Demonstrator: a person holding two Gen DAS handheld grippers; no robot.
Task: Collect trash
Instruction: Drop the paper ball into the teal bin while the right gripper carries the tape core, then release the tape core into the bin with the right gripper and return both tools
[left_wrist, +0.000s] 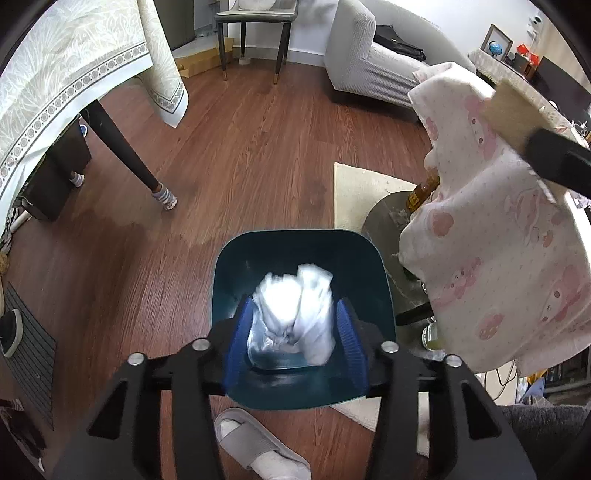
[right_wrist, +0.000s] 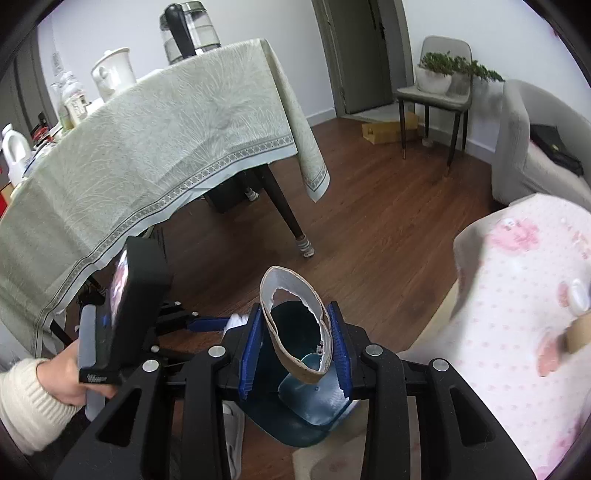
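In the left wrist view my left gripper (left_wrist: 294, 308) hangs over a dark teal bin (left_wrist: 258, 258) on the wood floor. A crumpled white paper wad (left_wrist: 295, 314), blurred, sits loose between the blue pads (left_wrist: 242, 332) above the bin's mouth. My right gripper (right_wrist: 295, 310) is shut on a squashed, torn cardboard tube (right_wrist: 295, 365), held just above the same bin (right_wrist: 317, 410). The right wrist view also shows a hand (right_wrist: 66, 376) in a cream sleeve holding the left gripper's body at the left.
A pink-patterned white cloth (left_wrist: 498, 240) hangs close on the right, beside a round dark side table (left_wrist: 384, 218) with a brown bottle (left_wrist: 421, 192). A cloth-covered dining table (right_wrist: 147, 147) and its leg (left_wrist: 122, 147) stand left. A grey slipper (left_wrist: 255, 443) lies near the bin; a pale rug (left_wrist: 354, 192) lies behind it.
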